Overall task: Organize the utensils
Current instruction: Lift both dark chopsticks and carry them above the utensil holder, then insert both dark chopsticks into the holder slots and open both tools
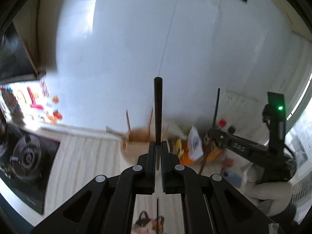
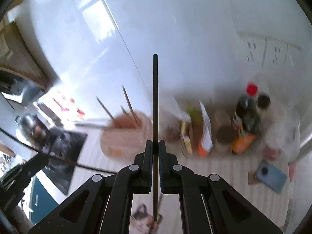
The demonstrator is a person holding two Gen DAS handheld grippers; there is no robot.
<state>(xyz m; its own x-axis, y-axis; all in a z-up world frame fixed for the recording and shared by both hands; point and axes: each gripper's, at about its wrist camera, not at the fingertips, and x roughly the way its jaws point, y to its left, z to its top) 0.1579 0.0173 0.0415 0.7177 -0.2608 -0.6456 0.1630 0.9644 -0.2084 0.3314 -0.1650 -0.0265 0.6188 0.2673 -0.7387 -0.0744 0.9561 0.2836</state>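
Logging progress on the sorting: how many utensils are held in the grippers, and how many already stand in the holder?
Held in grippers: 2, a thick dark handle in the left gripper, a thin dark stick in the right gripper.
Standing in the holder: 3 sticks.
Total: 5

You saw a black chopstick [image 2: 155, 101], a tan wooden holder [image 2: 124, 136], a red-capped dark bottle [image 2: 247, 109], and a pale striped wooden counter [image 2: 224, 171].

Right tool [image 2: 155, 146] clamped on a dark chopstick [image 2: 155, 97], which stands upright past the fingertips. Behind it, blurred: wooden holder [image 2: 122, 136] on the bench [image 2: 224, 167] with several chopsticks leaning inside. Right of holder: cartons, red-capped bottle [image 2: 247, 109], blue phone [image 2: 271, 175] lying flat.
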